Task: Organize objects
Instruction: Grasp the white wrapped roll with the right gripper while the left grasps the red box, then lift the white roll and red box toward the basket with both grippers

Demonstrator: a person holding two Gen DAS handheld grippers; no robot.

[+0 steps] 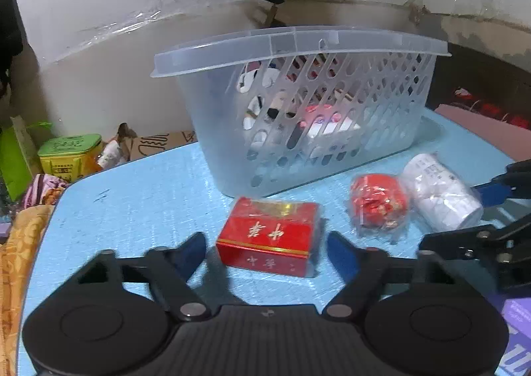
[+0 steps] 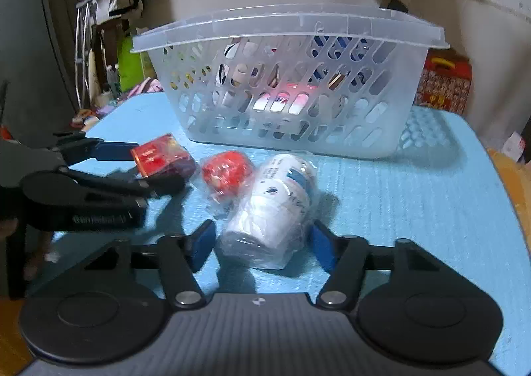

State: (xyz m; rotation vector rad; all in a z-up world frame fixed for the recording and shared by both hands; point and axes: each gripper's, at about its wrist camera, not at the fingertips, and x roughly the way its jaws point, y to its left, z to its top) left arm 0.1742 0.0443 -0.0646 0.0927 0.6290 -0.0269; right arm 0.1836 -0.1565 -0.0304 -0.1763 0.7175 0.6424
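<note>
I see a pale blue tabletop [image 1: 139,196] with a faint woven texture, and on it a translucent frosted-white basket [image 1: 212,117] whose walls are patterned with slanted oval slots, pink, white and dark shapes showing through them. In front of the basket lie a red box [image 1: 268,235] with a gold band and gold characters, a red ball [image 1: 380,205] flecked with gold under clear wrap, and a white bottle [image 2: 272,210] with a blue-grey label patch. My black grippers carry dark blue fingers [image 2: 202,244].
</note>
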